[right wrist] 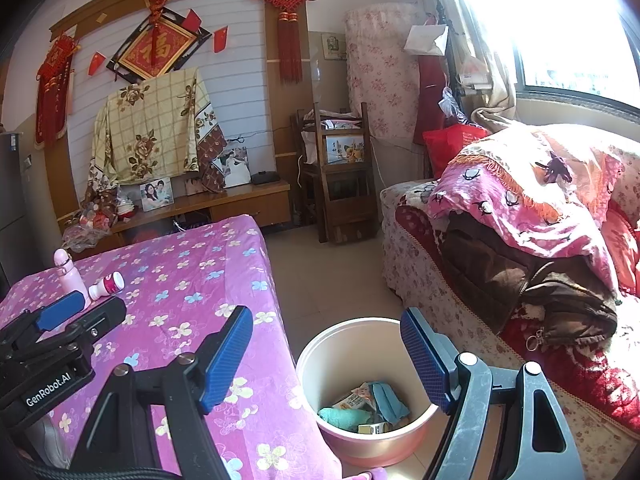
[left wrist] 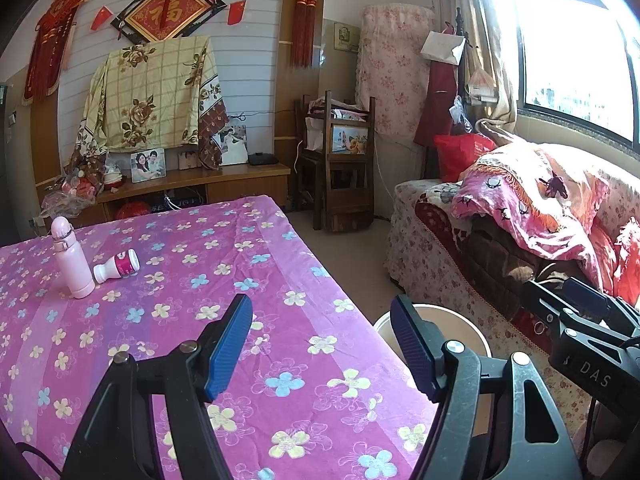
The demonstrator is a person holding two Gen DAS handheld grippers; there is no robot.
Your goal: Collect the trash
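A bottle [left wrist: 72, 260] stands on the counter [left wrist: 248, 320], with a small bottle [left wrist: 117, 267] lying just beside it. The bin [right wrist: 360, 392] sits on the floor between counter and sofa [right wrist: 520, 280].

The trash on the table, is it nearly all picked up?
Partly. The pink bin on the floor already holds wrappers and crumpled bits. Nothing is in hand: the left gripper and right gripper are both open and empty. Left: the small tipped bottle beside the pink flask on the table.
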